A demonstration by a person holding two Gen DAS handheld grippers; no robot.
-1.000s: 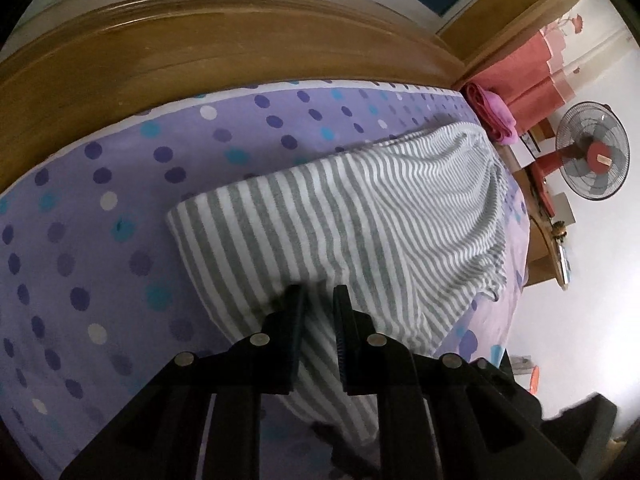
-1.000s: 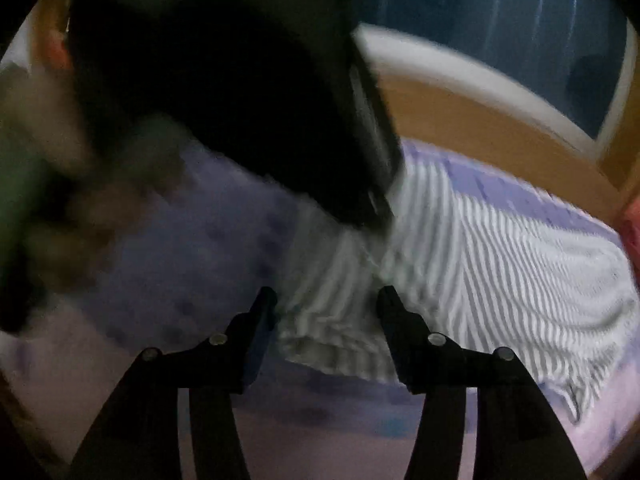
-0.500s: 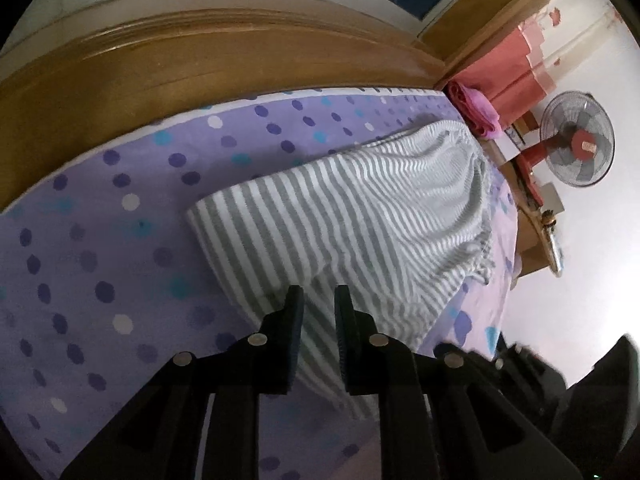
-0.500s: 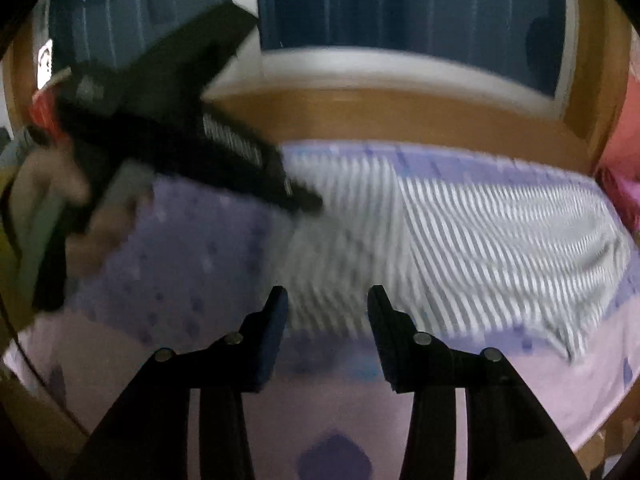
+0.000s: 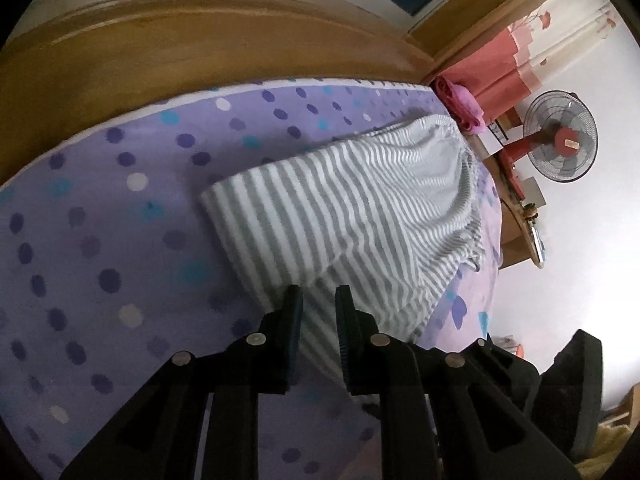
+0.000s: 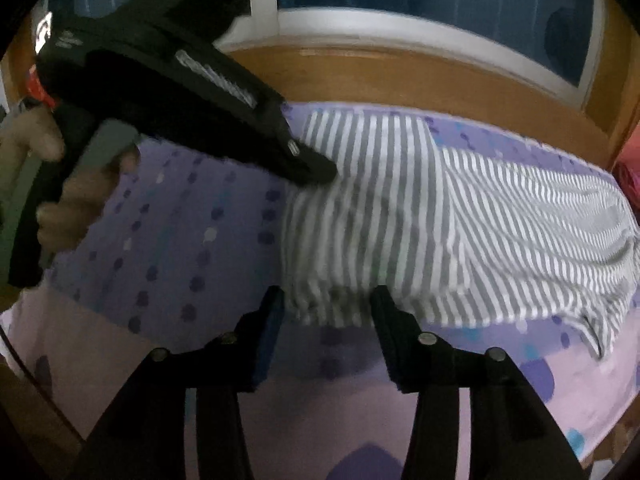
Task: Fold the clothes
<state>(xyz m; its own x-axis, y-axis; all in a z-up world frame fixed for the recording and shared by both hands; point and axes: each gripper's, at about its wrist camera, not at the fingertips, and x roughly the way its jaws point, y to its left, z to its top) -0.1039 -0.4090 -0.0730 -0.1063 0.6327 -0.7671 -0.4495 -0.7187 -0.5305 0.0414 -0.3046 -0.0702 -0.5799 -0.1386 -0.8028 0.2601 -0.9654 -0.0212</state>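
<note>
Wider than half a second ago, the right gripper [image 6: 326, 300] now shows its fingers [image 6: 270, 320] spread well apart, released and holding nothing, and the near edge of the striped shirt [image 6: 420, 220] lies between their tips. One second ago a dark blur filled most of that view; now the left gripper [image 6: 316, 168] is seen clearly at 10 o'clock, its black tip down on the shirt's upper left part, with the person's hand [image 6: 76, 196] around its grey handle at 9 o'clock.

From the left wrist, the left gripper [image 5: 318, 300] has its fingers [image 5: 290, 320] drawn close with a narrow slot between them, much as in both earlier frames. Striped cloth shows in that slot, but whether it is pinched or only lies beneath I cannot tell. The shirt [image 5: 352, 216] sits slightly farther toward 1 o'clock in this view than a second ago, and more dotted sheet is bare at 9 o'clock.

Outward from the fingers, the shirt lies folded lengthwise on the bed [image 5: 120, 240], on a purple sheet with dots, its gathered hem toward 2 o'clock. Beyond it a wooden ledge [image 5: 200, 48] runs across 12 o'clock. A pink cloth [image 5: 460, 104] lies at the bed's far corner, red curtains [image 5: 492, 72] hang behind it, and a standing fan [image 5: 560, 136] is at 3 o'clock.
</note>
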